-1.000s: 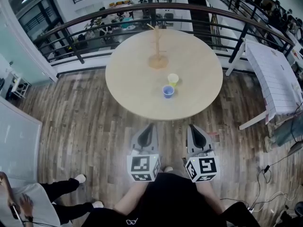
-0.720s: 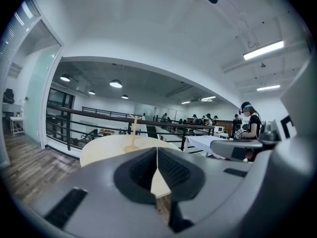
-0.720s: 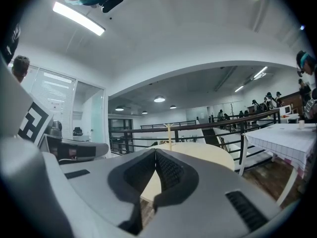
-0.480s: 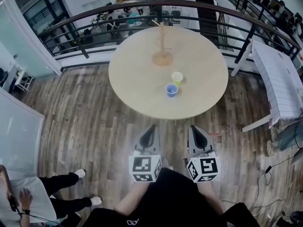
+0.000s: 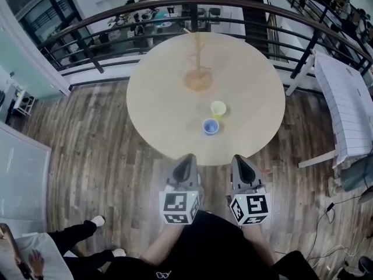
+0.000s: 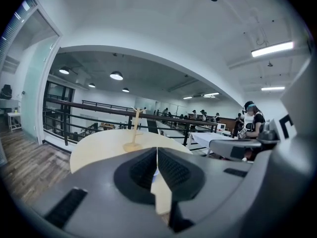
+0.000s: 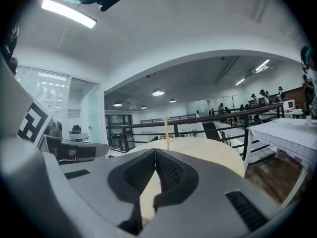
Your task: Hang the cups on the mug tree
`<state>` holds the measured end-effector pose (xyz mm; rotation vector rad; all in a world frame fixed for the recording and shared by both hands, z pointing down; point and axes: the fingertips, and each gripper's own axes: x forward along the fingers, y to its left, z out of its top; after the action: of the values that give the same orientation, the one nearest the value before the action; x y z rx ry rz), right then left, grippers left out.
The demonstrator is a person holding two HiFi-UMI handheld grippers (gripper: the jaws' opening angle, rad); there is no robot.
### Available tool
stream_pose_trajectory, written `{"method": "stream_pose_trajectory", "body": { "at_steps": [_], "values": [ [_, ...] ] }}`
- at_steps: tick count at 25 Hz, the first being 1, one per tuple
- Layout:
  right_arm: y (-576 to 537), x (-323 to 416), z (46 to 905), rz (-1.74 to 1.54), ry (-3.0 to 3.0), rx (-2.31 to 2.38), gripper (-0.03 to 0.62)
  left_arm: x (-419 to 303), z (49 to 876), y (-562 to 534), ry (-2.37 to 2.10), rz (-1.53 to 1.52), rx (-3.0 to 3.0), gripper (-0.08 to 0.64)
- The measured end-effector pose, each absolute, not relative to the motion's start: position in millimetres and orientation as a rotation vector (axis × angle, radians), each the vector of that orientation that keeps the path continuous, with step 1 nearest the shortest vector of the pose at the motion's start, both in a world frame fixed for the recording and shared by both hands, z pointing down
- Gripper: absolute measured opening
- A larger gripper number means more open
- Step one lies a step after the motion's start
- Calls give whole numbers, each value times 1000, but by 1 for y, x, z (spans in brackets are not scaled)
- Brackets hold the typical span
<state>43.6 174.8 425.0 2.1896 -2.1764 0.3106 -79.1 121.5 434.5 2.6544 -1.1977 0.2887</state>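
Floor: brown wood planks (image 5: 93,144) are running under everything.
Furniture: a round pale table (image 5: 157,92) is standing mid-floor; a white table (image 5: 347,107) is sitting to its right.
Railing: a dark metal railing (image 5: 304,56) is curving behind the round table.
Light: a round ceiling lamp (image 6: 117,76) and a strip light (image 7: 68,13) are glowing overhead.

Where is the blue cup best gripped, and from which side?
Pinch the blue cup at its rim, one jaw inside the open mouth and one outside. It stands upright, mouth up. Come from the near edge of the table: the yellow cup stands close behind it. No handle is visible.
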Motion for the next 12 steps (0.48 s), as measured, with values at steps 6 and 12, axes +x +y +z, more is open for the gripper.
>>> {"method": "stream_pose_trajectory", "body": {
  "at_steps": [6,12],
  "values": [
    [90,84,417,294,-2147,2245,9,-45,433,36,-1168,308,2676,14],
    [19,99,409,236,-2123,2260,9,-32,433,-41,-1160,302,2677,14]
  ]
}}
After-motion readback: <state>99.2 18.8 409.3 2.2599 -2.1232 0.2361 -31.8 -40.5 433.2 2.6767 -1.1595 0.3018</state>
